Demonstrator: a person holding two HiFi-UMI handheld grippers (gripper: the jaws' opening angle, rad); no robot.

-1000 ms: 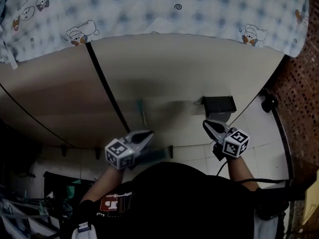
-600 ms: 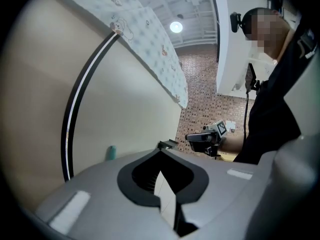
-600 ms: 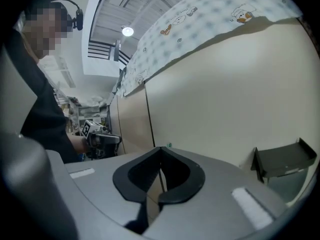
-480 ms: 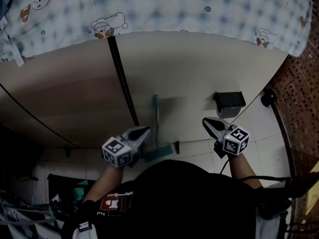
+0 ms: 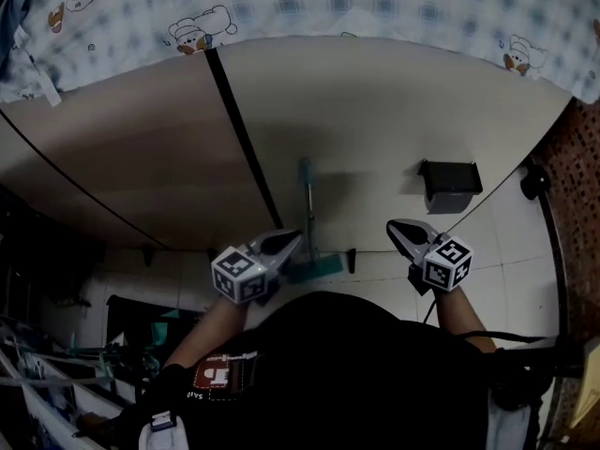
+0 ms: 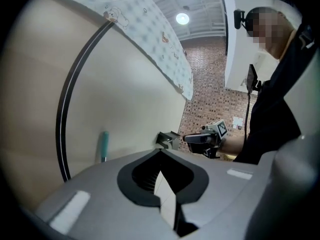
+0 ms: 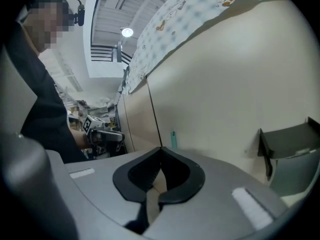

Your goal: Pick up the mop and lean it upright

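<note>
- The beige wall fills most of the head view, and a checked cloth with small cartoon animals hangs along its top.
- The pale tiled floor meets the wall at the bottom, and a brick wall closes the scene on the right.
- The person's dark torso takes up the lower middle of the head view, with both forearms reaching out toward the wall.
- A narrow black strip runs down the beige wall, to the left of the mop.
- The left gripper points at the wall. Its jaws are together and nothing is between them.
- The right gripper also points at the wall, well apart from the left one. Its own view shows the jaws meeting at the tips, and they are empty.
- The mop stands upright against the beige wall. Its teal grip is on top, a thin metal shaft is below it, and the teal head is down where the wall meets the floor.
- In the head view the mop is between the two grippers, nearer to the left one. Neither gripper touches it.
- A small black holder is fixed on the wall to the right of the mop, above the right gripper in the head view.
</note>
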